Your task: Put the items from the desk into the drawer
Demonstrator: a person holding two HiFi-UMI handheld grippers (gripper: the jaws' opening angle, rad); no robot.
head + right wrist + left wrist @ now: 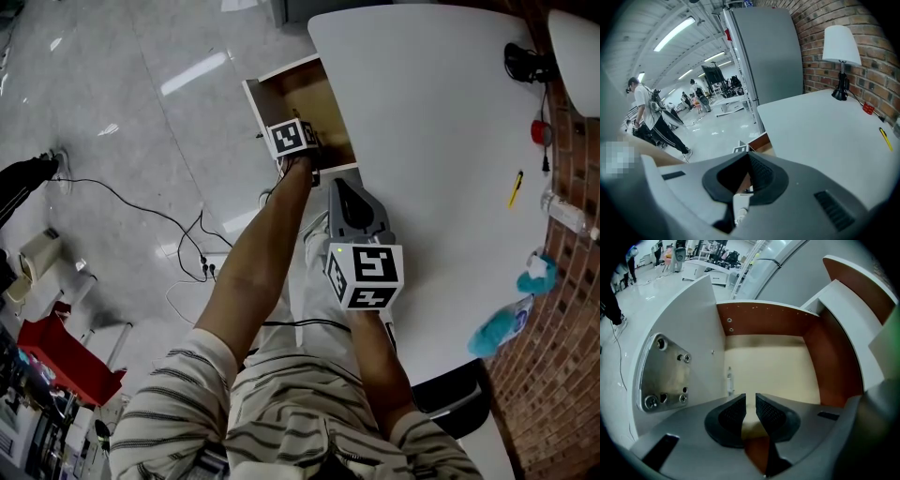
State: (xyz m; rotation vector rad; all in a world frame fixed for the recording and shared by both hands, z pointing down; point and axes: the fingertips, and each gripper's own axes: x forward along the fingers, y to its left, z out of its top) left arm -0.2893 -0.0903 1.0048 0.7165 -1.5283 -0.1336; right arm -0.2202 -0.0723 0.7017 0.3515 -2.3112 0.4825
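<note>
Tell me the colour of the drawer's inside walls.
The drawer walls are reddish-brown; the left gripper view shows them best.

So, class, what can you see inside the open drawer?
Only its bare pale floor and brown walls show inside the drawer; no items. The left claw covers the near strip, so that part is unseen.

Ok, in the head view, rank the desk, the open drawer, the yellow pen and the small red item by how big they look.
1. desk
2. open drawer
3. yellow pen and red item: both tiny, the pen longer but thinner, too close to rank.
</note>
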